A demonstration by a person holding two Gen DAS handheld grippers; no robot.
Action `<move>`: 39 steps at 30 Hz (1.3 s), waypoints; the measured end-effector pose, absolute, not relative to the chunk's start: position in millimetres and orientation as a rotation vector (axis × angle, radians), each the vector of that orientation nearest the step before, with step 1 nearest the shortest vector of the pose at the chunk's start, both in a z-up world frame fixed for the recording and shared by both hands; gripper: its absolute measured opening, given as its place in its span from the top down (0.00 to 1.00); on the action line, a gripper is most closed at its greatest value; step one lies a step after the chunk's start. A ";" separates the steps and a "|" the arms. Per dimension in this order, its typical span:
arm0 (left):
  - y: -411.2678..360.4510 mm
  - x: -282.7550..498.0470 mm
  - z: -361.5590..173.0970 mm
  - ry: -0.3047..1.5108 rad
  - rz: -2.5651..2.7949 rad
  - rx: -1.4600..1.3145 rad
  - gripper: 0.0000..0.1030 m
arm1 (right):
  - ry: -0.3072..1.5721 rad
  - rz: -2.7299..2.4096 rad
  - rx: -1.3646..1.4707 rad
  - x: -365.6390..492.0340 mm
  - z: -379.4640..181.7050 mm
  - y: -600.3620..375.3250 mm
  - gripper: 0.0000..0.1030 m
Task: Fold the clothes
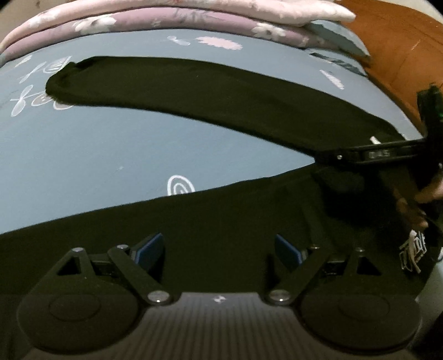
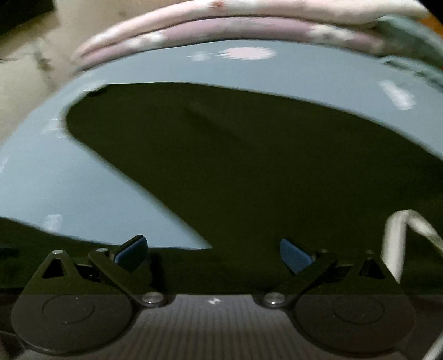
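Black garment on blue-grey bedsheet

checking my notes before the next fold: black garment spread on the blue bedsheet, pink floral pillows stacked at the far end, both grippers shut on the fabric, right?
Not quite. Both grippers are open, not shut on the fabric. The left wrist view shows the left gripper with its blue pads spread apart above the black garment, and the right wrist view shows the same for the right gripper. The blue bedsheet and the stacked pink floral pillows are as you said.
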State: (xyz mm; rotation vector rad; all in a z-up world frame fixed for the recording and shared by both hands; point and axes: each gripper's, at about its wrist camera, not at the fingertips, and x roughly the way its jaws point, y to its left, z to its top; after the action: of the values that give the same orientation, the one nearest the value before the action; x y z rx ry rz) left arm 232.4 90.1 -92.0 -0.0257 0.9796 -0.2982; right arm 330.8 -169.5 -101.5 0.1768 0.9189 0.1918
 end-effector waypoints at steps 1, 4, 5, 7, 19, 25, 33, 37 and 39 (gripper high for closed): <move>88.3 232.6 -90.8 0.981 -0.296 -0.020 0.15 | 0.915 0.207 0.186 330.6 -99.9 -168.9 0.00; 84.1 232.0 -85.9 0.979 -0.303 0.006 0.15 | 0.856 0.189 0.172 324.2 -86.2 -174.1 0.00; 84.3 232.4 -84.9 0.978 -0.309 0.011 0.15 | 0.832 0.168 0.171 321.0 -81.4 -179.1 0.00; 84.7 236.4 -84.2 0.977 -0.320 0.014 0.15 | 0.815 0.114 0.167 316.8 -76.1 -189.2 0.00; 63.7 355.8 -78.3 0.893 -0.512 0.113 0.15 | 0.851 -0.115 0.122 257.6 -70.6 -230.9 0.00; 10.5 449.3 -90.5 0.817 -0.601 0.198 0.15 | 0.875 -0.231 0.135 220.1 -62.7 -234.9 0.00; 1.6 505.7 -120.7 0.820 -0.621 0.094 0.15 | 0.917 -0.273 0.113 197.7 -55.7 -216.4 0.00; 41.2 523.1 -117.2 0.837 -0.625 -0.058 0.15 | 0.933 -0.278 0.108 197.0 -53.8 -211.6 0.00; 67.0 533.5 -114.9 0.847 -0.604 -0.134 0.15 | 0.934 -0.273 0.109 198.0 -52.5 -208.9 0.00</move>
State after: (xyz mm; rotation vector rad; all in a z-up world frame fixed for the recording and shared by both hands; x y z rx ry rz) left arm 533.5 67.0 -114.9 -0.1342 0.8472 -0.6043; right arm 198.1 -208.9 -52.5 0.1089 0.9342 -0.2734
